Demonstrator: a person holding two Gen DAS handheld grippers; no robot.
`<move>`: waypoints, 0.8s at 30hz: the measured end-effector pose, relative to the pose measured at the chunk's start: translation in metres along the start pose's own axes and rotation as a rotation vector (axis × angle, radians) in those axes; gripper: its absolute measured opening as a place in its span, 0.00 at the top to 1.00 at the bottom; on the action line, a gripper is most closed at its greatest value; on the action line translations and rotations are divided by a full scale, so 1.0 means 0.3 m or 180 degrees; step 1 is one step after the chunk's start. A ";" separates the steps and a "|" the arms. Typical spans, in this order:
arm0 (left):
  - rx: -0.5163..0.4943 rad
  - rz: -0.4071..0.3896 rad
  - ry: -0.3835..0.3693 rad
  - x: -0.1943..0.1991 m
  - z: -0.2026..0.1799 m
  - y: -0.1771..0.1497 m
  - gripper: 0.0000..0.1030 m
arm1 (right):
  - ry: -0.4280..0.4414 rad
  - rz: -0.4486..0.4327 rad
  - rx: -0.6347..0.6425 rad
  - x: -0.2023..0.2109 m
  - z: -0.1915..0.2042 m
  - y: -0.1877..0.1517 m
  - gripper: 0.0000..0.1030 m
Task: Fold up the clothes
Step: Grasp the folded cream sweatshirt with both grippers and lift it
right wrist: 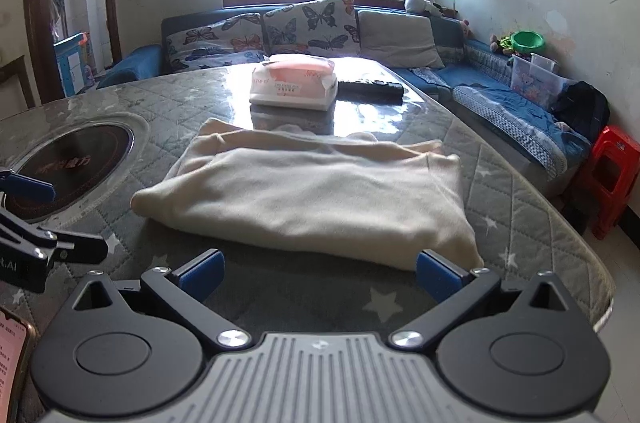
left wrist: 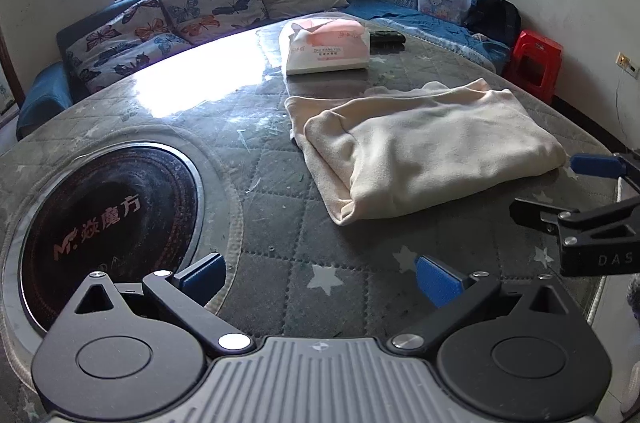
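A cream garment (left wrist: 424,151) lies folded into a thick rectangle on the quilted grey table cover (left wrist: 280,223). It also shows in the right wrist view (right wrist: 316,195). My left gripper (left wrist: 320,279) is open and empty, hovering over the table to the near left of the garment. My right gripper (right wrist: 320,275) is open and empty, just in front of the garment's near edge. The right gripper shows at the right edge of the left wrist view (left wrist: 560,189), near the garment's right corner. The left gripper shows at the left edge of the right wrist view (right wrist: 52,215).
A round black hotplate (left wrist: 108,227) is set into the table at left. A pink and white tissue pack (left wrist: 326,45) and a dark remote (left wrist: 386,37) lie at the far side. A blue sofa (right wrist: 500,103) wraps behind. A red stool (right wrist: 612,179) stands at right. A phone (right wrist: 12,355) shows at lower left.
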State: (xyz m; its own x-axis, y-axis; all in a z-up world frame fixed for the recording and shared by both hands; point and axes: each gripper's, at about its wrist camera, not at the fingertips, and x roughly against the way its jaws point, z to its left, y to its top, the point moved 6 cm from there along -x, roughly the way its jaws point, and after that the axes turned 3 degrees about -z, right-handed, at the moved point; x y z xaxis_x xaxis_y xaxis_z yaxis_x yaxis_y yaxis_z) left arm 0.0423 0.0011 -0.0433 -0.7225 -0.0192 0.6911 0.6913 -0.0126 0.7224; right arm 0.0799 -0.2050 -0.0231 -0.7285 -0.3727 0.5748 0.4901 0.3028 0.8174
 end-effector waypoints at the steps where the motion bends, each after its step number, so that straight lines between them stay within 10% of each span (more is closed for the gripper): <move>1: -0.0005 0.0022 0.0013 -0.005 0.000 0.008 0.00 | -0.0003 0.0003 0.0010 -0.001 0.000 0.004 0.00; 18: 0.0076 -0.0023 -0.0036 -0.102 0.064 0.218 0.01 | 0.0159 0.0137 0.0066 -0.345 -0.138 0.282 0.25; 24: 0.0035 -0.0069 -0.0233 -0.173 0.015 0.261 0.16 | 0.0206 0.0371 0.0092 -0.483 -0.162 0.269 0.37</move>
State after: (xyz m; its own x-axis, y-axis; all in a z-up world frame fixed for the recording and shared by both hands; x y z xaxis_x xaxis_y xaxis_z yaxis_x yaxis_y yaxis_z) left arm 0.1339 0.0057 -0.0223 -0.7361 0.0541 0.6747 0.6757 -0.0012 0.7372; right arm 0.2483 -0.1690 -0.0386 -0.6346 -0.3888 0.6679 0.5550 0.3722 0.7439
